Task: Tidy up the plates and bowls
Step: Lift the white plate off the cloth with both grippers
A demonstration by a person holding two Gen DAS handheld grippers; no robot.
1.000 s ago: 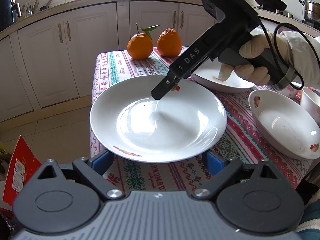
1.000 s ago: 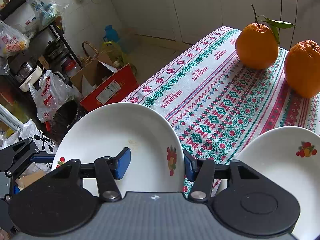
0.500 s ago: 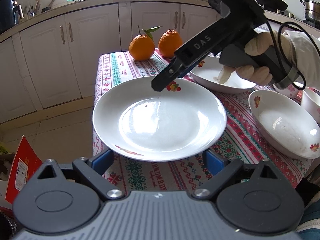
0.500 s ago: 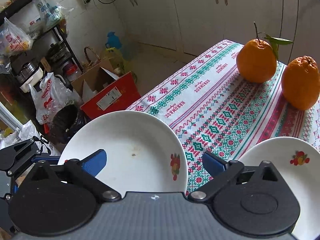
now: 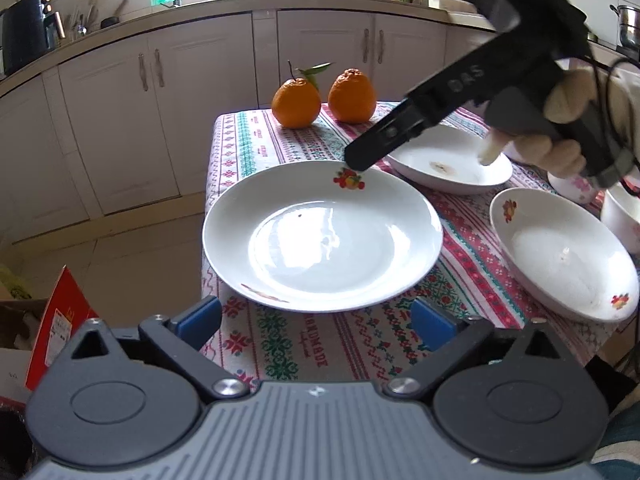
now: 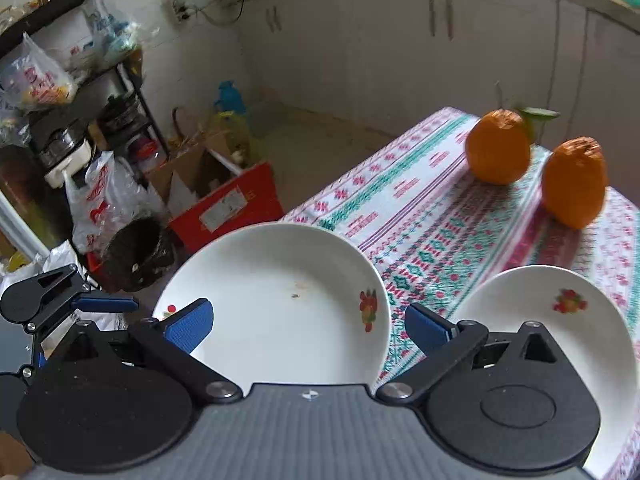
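The large white plate [image 5: 320,236] lies on the near left corner of a table under a patterned tablecloth [image 5: 288,344] of red and green bands, its rim reaching the table's edge; a fruit motif sits on its far rim; just behind it to the right lies a second plate [image 5: 448,164], and a bowl [image 5: 560,256] stands to the right, apart from both. The left gripper [image 5: 316,322] hovers just short of the large plate's near rim, its blue pads spread wide with nothing between them; the right gripper [image 6: 308,326] hangs above the plate's far rim, equally wide and empty. Two oranges [image 5: 296,104] stand side by side at the far end; cream kitchen cabinets [image 5: 160,120] run behind. The cloth reads "HANDMADE"; the right tool's arm is marked "DAS".
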